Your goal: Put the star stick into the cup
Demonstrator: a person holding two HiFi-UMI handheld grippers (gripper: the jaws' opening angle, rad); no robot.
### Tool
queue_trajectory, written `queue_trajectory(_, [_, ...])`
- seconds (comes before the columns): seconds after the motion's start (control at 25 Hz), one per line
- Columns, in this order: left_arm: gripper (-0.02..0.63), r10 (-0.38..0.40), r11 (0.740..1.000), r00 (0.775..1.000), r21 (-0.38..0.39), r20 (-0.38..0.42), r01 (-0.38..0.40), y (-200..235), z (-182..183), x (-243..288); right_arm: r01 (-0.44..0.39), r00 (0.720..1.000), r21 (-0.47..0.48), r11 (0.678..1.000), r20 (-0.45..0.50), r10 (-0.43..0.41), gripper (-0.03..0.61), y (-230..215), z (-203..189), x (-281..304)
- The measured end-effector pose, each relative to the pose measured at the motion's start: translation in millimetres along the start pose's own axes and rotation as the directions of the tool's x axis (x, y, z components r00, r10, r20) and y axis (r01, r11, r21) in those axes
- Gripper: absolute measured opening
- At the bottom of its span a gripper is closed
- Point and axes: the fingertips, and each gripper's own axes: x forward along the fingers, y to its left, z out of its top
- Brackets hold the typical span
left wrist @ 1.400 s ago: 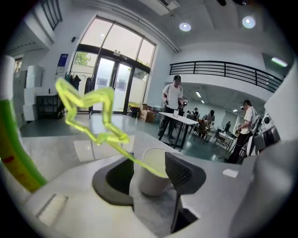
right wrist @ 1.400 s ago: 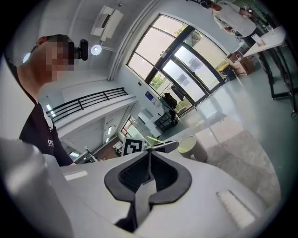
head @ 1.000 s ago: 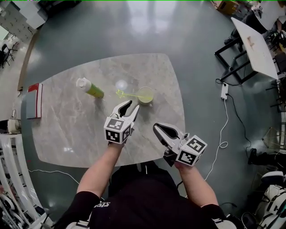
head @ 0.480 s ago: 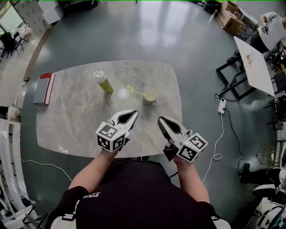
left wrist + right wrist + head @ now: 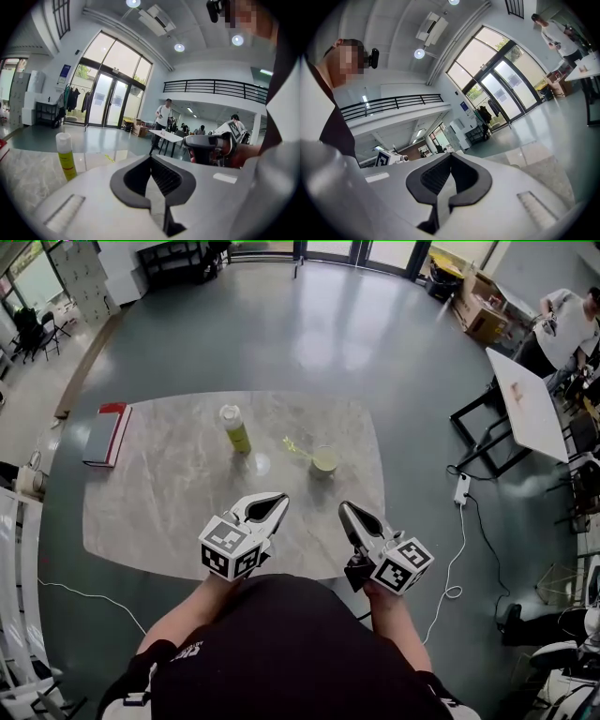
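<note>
A small clear cup (image 5: 324,460) stands on the marble table (image 5: 159,512), right of middle. The yellow-green star stick (image 5: 298,445) rests in it and leans out to the upper left. My left gripper (image 5: 278,499) is shut and empty, near the table's front edge and well short of the cup. My right gripper (image 5: 346,509) is beside it, also shut and empty. In the left gripper view the jaws (image 5: 151,159) meet with nothing between them; the stick (image 5: 108,158) shows faintly far ahead. In the right gripper view the jaws of the right gripper (image 5: 451,157) are closed too.
A green bottle with a white cap (image 5: 234,427) (image 5: 65,157) stands left of the cup. A red and grey book (image 5: 108,432) lies at the table's left edge. On the floor to the right are a white side table (image 5: 525,390) and a power strip with cable (image 5: 461,488).
My left gripper has closed and drawn back from the cup toward the front edge. The right gripper has stayed shut. The head view has pulled back, so the table looks smaller.
</note>
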Motion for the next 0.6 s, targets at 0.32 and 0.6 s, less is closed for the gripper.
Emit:
queue_trajectory(0.32, [0.003, -0.006, 0.995, 1.0, 0.098, 0.021, 0.004, -3, 31, -46, -0.048, 0.999, -0.106, 0.993, -0.006, 0.048, 0.012, 47, 14, 25])
queue_trajectory(0.6, [0.003, 0.044, 0.991, 0.993, 0.123, 0.108, -0.057, 3, 68, -79, -0.078, 0.996, -0.249, 0.965, 0.018, 0.085, 0.012, 93, 38, 26])
